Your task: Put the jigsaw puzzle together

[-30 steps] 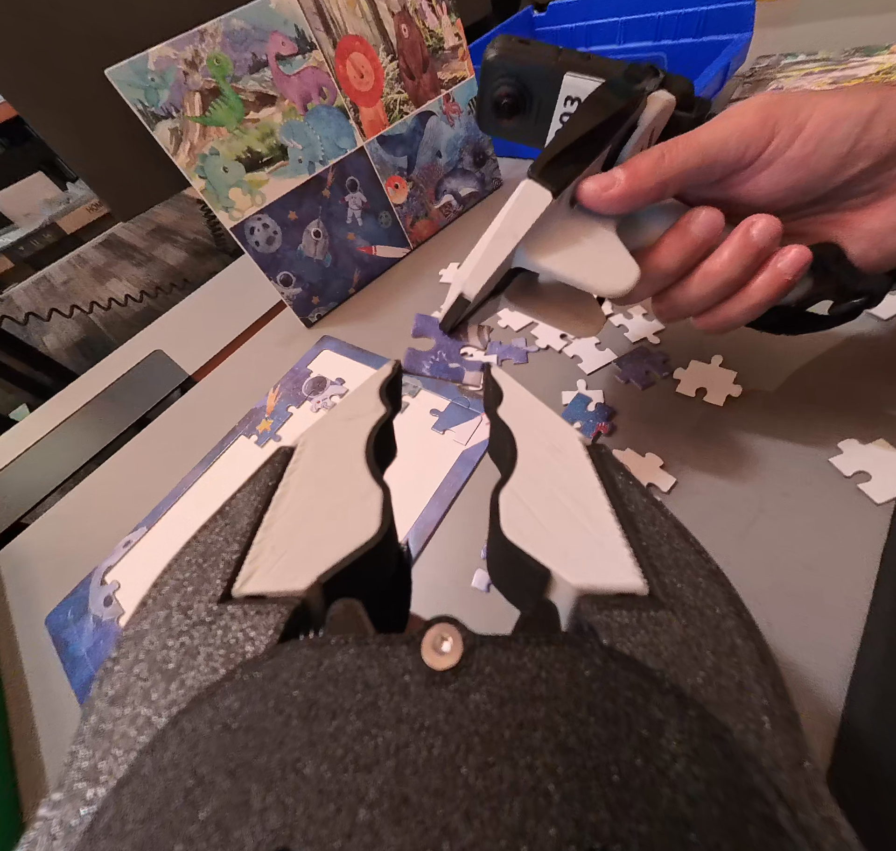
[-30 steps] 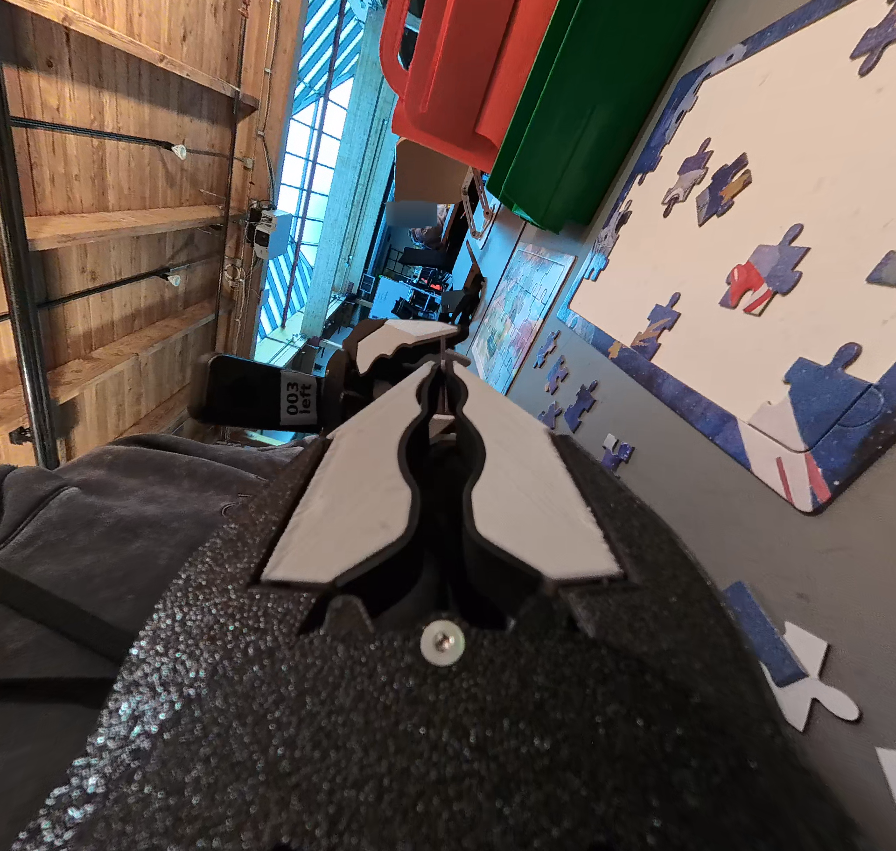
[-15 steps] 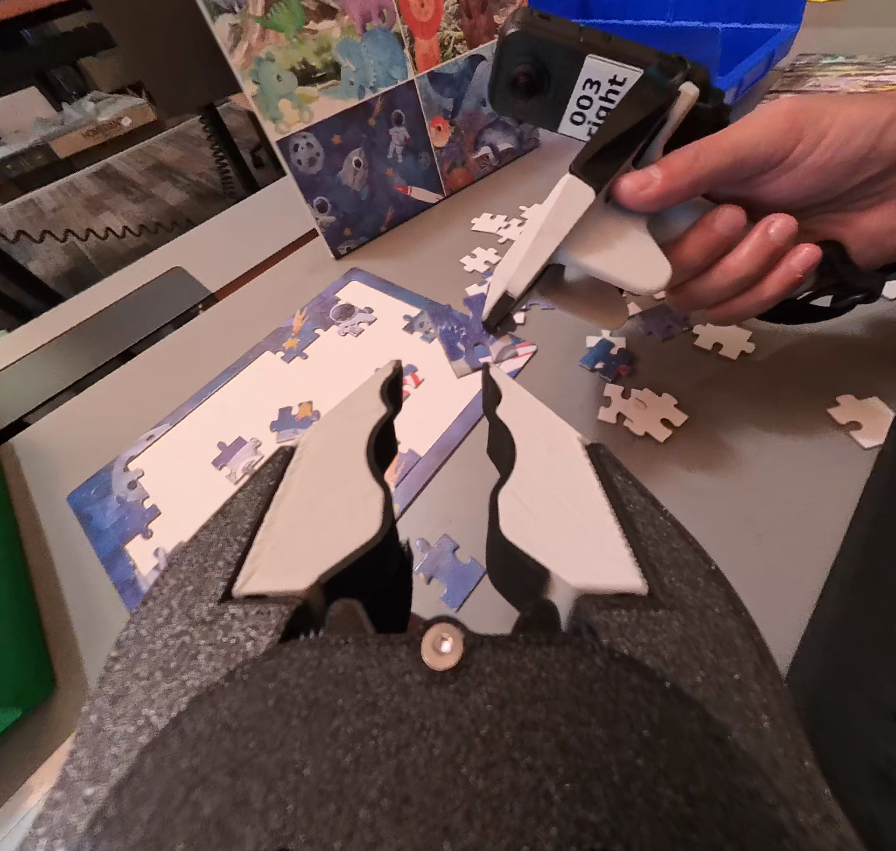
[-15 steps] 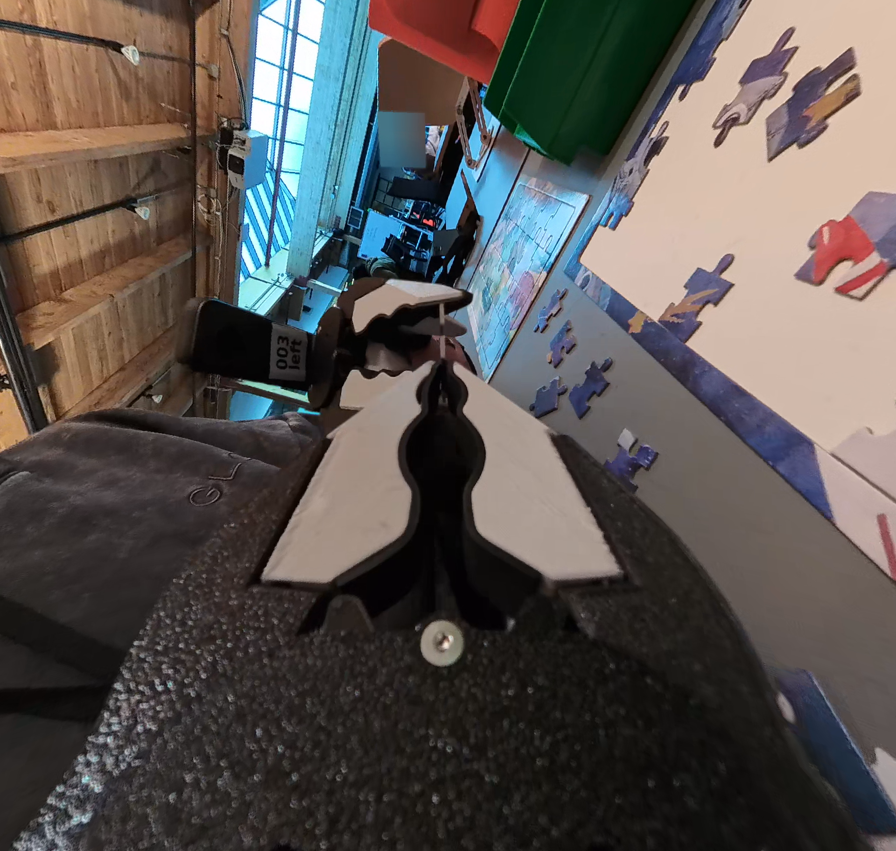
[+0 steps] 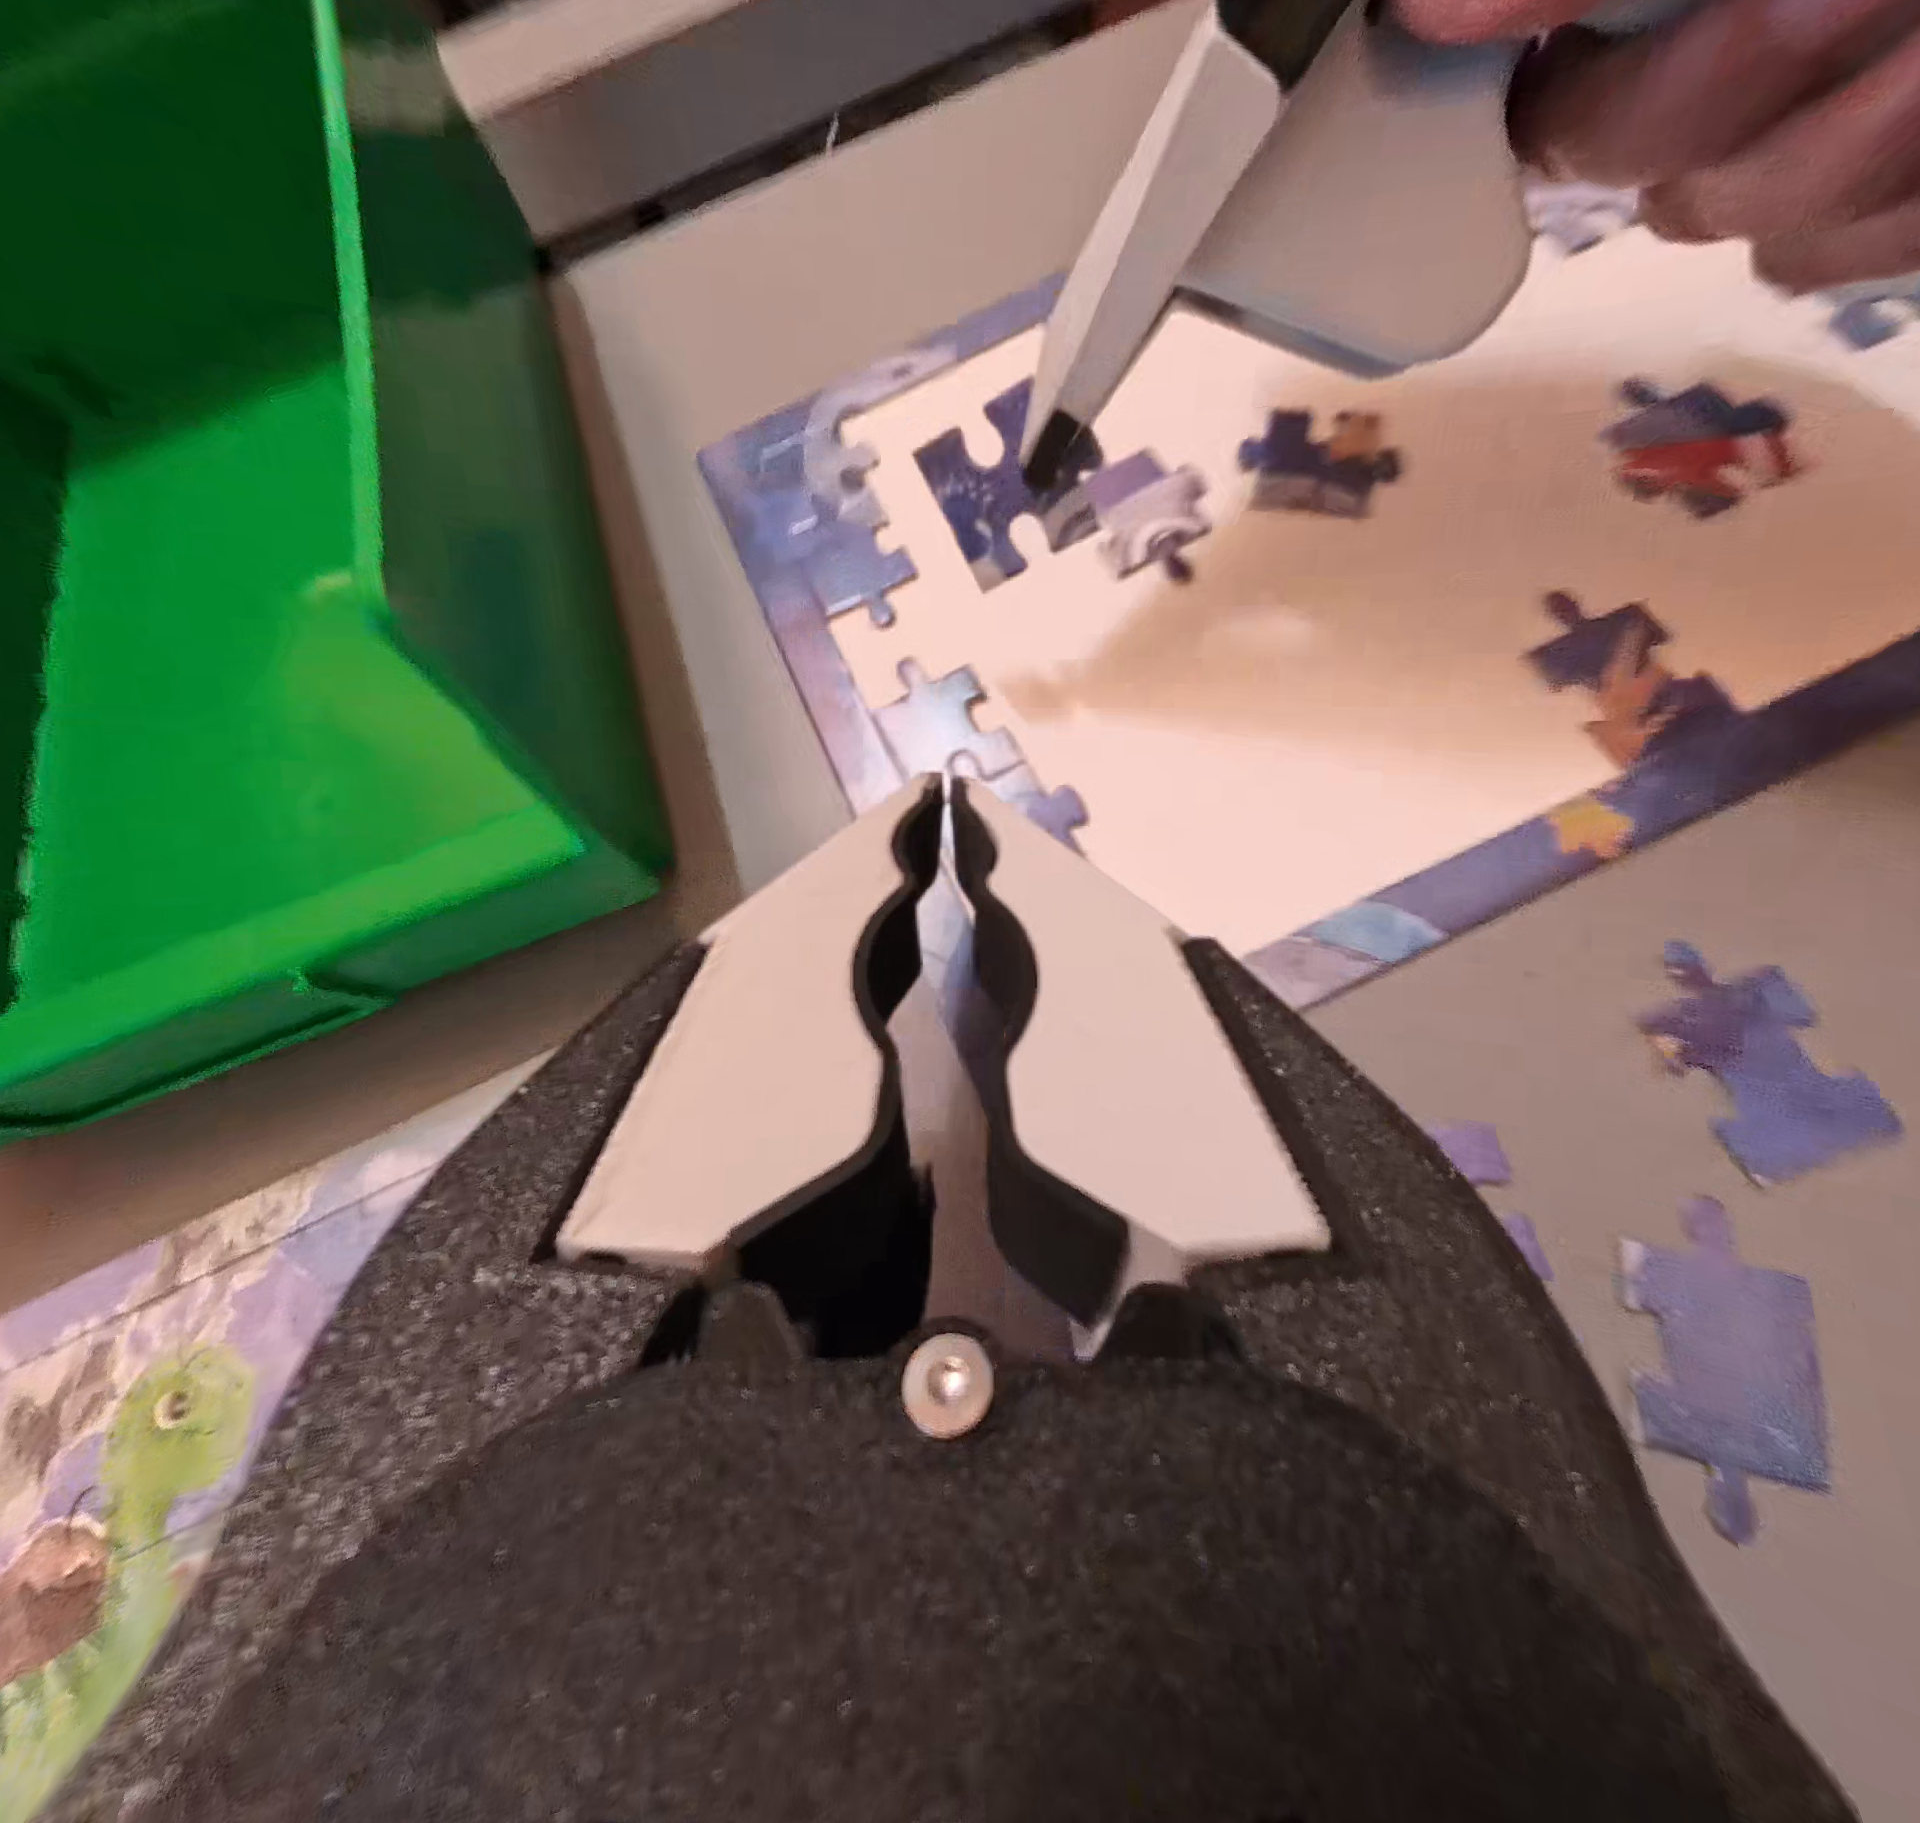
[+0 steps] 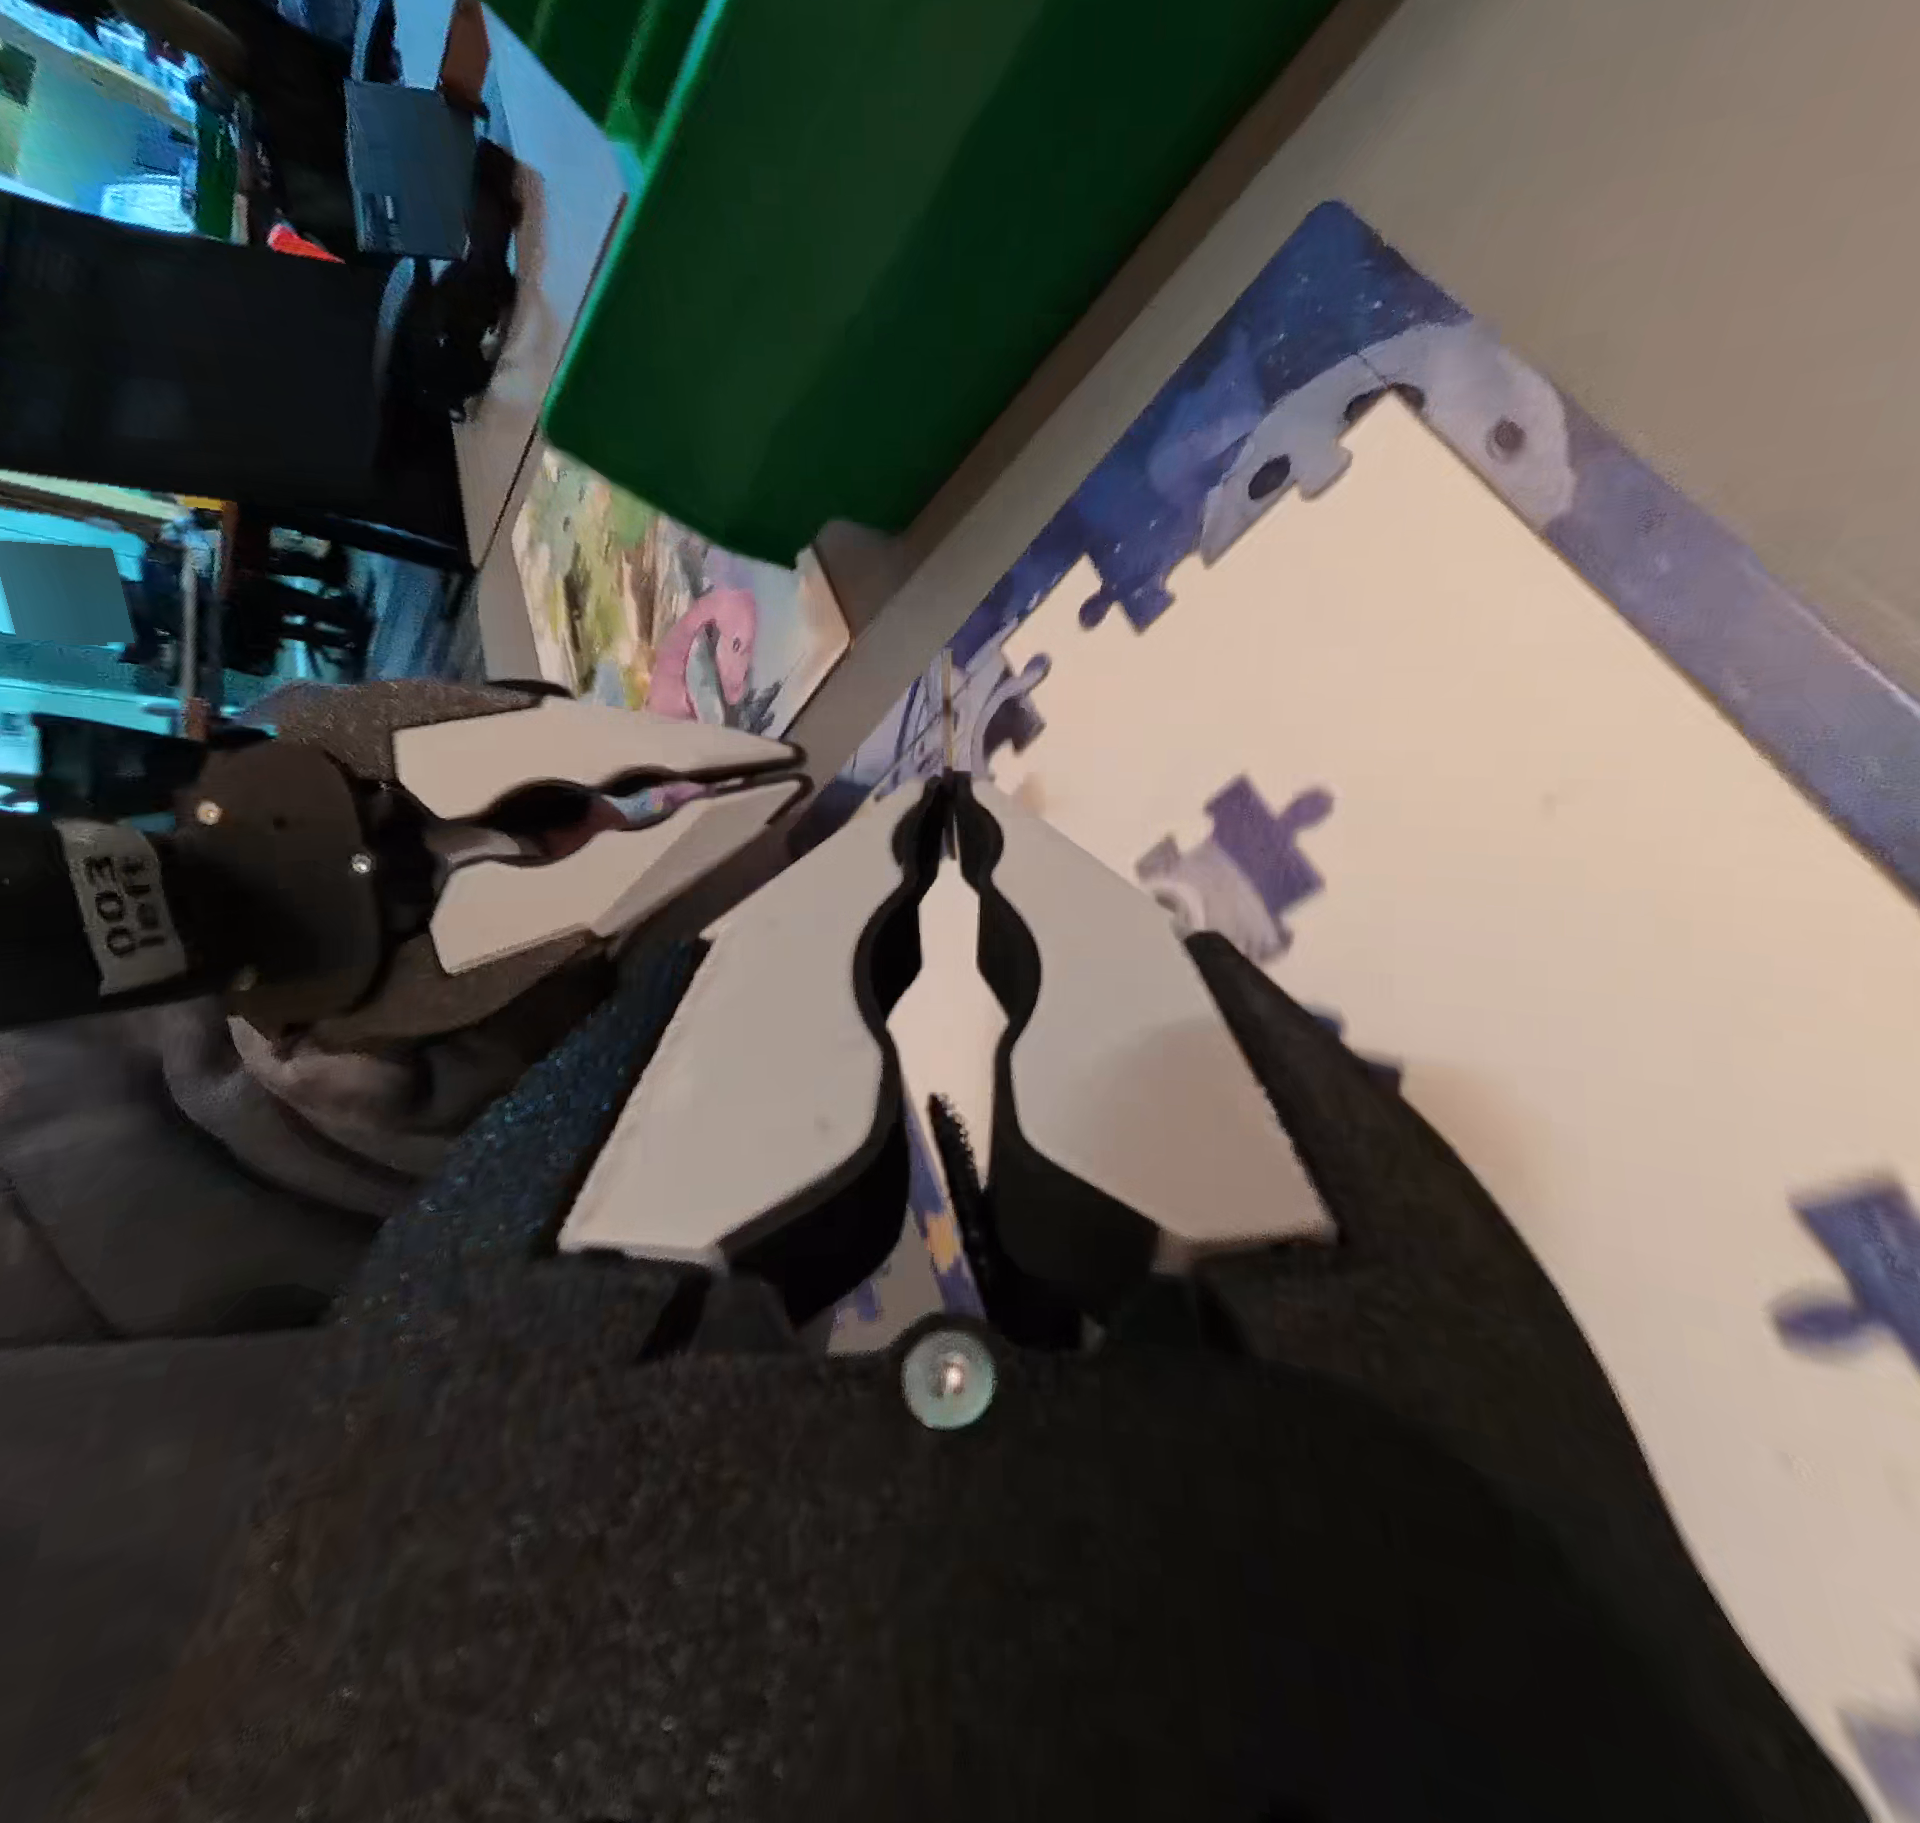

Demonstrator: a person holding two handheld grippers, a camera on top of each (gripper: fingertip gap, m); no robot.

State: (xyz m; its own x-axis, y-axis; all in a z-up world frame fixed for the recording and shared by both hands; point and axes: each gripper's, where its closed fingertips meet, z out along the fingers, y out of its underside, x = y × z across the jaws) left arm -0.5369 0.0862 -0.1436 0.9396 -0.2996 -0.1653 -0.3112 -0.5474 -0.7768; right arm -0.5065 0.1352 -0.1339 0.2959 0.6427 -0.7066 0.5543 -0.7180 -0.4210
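Placing step: right hand-held gripper [image 5: 1049,443], clenched on a dark blue piece [image 5: 987,495], holds it over the tray's [image 5: 1351,921] upper-left corner. Left hand-held gripper [image 5: 943,786] clenched, seemingly empty (view blurred). Next: align tabs with border, press flat.

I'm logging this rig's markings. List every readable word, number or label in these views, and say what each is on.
White sticker on the black body of the left gripper, right wrist view: it bears short printed characters, which I do not copy out.
Left wrist view: no writing shows.
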